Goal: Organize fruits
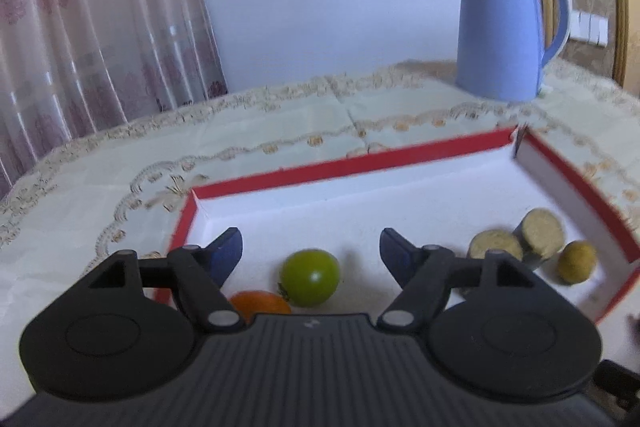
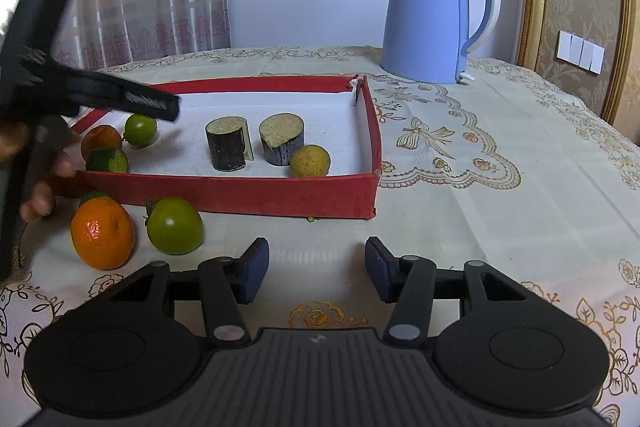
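Surface [image 2: 500, 211] with cream embroidered cloth carries everything. Tall blue plastic kettle [image 2: 428, 15] stands on it behind the tray's far right corner, apart from it.

Shallow red-walled cardboard tray with white liner [image 2: 240, 189] holds, right to left: yellow-green round fruit [image 2: 310, 160] touching a dark-skinned cut stem chunk [image 2: 281, 138], a second chunk of the same kind [image 2: 227, 143] just beside it, both upright; then a small green round fruit [image 2: 140, 130], an orange mandarin [image 2: 100, 141], and a dark green mandarin [image 2: 107, 160] against the near wall.

Only the right wrist view shows the fruit outside the tray: a bigger orange mandarin [image 2: 103, 233] and a green tomato-like fruit [image 2: 175, 225], side by side on the cloth just in front of the tray's near wall. It also shows a hand [image 2: 44, 183] on the left tool's grip.

Left wrist view is blurred; shows the tray interior from above.

Left tool [image 1: 311, 253]: released, jaws apart over the small green fruit, nothing between the pads.

Right tool [image 2: 316, 269]: released, empty, over bare cloth in front of the tray.
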`<control>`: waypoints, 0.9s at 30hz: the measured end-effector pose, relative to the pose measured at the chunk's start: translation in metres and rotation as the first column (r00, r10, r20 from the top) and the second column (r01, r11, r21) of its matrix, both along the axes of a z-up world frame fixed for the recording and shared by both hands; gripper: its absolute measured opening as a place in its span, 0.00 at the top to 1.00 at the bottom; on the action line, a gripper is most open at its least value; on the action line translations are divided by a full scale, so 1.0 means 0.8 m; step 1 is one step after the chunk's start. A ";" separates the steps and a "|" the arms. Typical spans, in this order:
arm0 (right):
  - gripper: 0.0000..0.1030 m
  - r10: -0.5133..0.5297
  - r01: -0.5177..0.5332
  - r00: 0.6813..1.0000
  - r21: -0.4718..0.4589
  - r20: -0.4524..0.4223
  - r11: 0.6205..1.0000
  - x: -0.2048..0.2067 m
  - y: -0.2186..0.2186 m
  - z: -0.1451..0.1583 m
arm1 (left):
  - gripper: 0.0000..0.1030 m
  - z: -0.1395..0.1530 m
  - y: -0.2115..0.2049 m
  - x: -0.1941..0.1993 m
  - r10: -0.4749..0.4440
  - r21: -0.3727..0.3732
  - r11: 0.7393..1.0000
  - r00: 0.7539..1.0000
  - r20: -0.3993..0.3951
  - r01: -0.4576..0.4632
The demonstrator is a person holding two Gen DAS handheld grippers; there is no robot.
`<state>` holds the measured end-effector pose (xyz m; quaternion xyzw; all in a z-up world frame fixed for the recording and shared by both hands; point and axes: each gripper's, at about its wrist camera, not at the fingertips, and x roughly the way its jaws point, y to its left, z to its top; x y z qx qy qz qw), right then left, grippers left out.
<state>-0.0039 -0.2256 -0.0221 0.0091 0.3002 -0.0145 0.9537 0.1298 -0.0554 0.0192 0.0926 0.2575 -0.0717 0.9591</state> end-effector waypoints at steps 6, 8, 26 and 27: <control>0.49 0.000 0.000 1.000 0.002 0.000 1.000 0.000 0.000 0.000 | 0.17 0.045 0.053 -0.055 -0.014 -0.047 0.999 0.995 0.097 0.018; 0.49 0.000 0.000 1.000 0.002 -0.001 1.000 0.000 0.000 0.000 | 0.17 0.053 0.075 -0.075 -0.009 -0.047 0.999 0.993 0.115 0.014; 0.42 -0.017 0.017 1.000 -0.027 0.000 0.999 0.000 0.003 0.000 | 0.24 -0.006 0.124 -0.133 0.009 -0.040 0.999 1.000 0.011 -0.009; 0.42 -0.017 0.017 1.000 -0.030 0.001 0.999 -0.001 0.004 0.000 | 0.25 -0.009 0.123 -0.130 0.011 -0.033 0.999 1.000 0.004 -0.011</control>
